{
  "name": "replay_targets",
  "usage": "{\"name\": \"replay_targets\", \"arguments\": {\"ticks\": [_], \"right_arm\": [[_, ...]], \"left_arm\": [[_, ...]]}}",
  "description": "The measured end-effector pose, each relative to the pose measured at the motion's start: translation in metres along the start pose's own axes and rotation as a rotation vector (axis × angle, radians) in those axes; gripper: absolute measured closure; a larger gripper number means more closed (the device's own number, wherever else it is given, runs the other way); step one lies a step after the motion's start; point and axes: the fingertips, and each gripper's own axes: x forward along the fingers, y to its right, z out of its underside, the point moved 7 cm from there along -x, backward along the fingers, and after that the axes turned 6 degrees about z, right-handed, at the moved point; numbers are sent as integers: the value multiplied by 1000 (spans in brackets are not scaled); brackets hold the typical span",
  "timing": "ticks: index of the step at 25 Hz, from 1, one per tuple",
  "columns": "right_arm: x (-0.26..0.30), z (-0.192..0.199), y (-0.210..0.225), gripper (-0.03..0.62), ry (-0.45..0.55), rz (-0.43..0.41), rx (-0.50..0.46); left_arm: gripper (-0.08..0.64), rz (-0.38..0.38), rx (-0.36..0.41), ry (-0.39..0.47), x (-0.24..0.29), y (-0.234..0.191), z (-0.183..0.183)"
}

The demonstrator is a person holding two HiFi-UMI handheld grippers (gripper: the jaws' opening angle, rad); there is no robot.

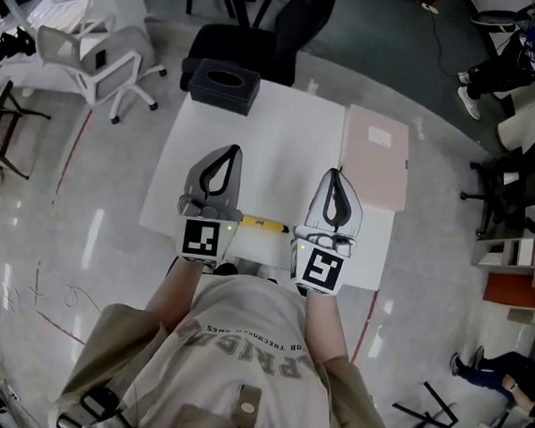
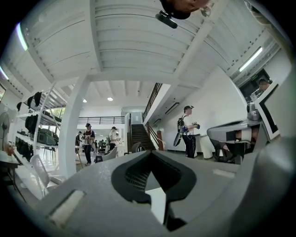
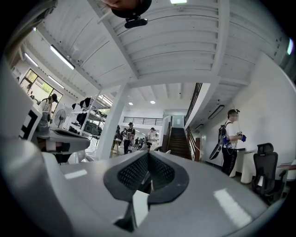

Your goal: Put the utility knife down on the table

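The yellow utility knife (image 1: 262, 224) lies flat on the white table (image 1: 284, 135), near its front edge, in the gap between my two grippers. My left gripper (image 1: 226, 151) hovers over the table's front left part, jaws shut with nothing between them. To the right of the knife, my right gripper (image 1: 336, 175) is shut and empty too. Both point away from me across the table. In the left gripper view the left gripper (image 2: 149, 153) has its pads together. The right gripper (image 3: 148, 153) looks the same in its own view. Neither gripper view shows the knife.
A black tissue box (image 1: 223, 86) stands at the table's far left corner. A pink flat board (image 1: 375, 156) lies along the right side. A black chair (image 1: 241, 46) stands behind the table and a white one (image 1: 94, 60) to its left. People (image 2: 187, 129) stand farther off by a staircase (image 3: 178, 139).
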Motion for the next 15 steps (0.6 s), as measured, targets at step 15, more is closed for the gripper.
{"name": "replay_targets", "arguments": {"ticks": [15], "right_arm": [[0, -9, -5, 592, 28, 11, 40]], "left_arm": [[551, 23, 27, 5, 1, 1, -9]]}}
